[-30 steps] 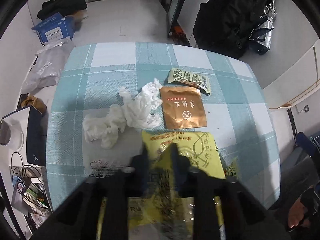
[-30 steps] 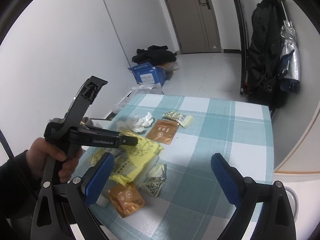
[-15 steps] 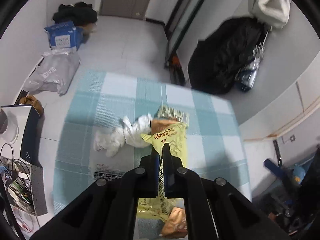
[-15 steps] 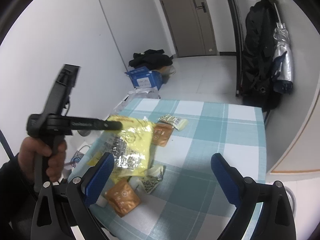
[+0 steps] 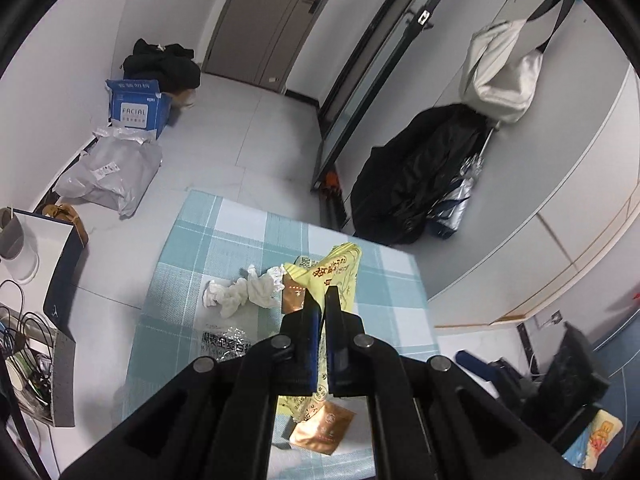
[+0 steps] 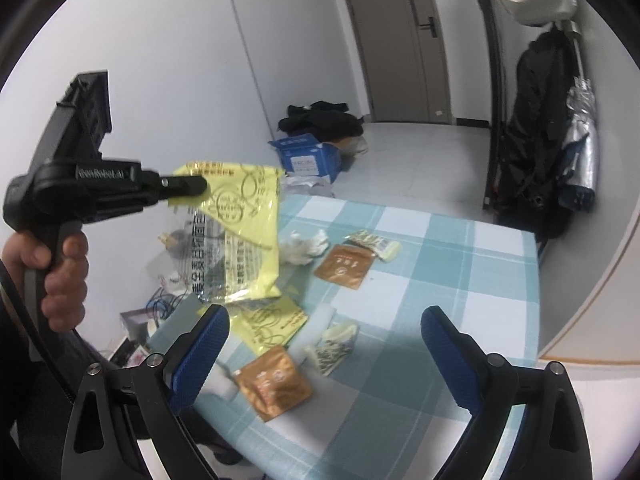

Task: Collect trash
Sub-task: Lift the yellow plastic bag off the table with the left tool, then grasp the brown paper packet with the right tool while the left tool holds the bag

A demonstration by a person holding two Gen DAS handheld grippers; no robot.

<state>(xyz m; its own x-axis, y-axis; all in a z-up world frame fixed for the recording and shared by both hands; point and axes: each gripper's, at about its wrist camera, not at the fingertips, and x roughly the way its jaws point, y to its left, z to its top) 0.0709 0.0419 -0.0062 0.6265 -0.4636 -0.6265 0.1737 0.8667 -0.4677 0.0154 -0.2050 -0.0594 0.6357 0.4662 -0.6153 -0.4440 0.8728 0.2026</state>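
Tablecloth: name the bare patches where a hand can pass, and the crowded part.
Free: the tablecloth's right side, from the brown packet to the edge, and the far strip behind the striped sachet. Crowded: the left, around the crumpled tissue and near packets.

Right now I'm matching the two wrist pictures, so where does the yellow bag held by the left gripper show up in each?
Left wrist view: the yellow bag rises lower centre, pinched between the shut left gripper fingers.
Right wrist view: it hangs upper left from the left gripper, above the table.
Shared landmark: the crumpled white tissue.
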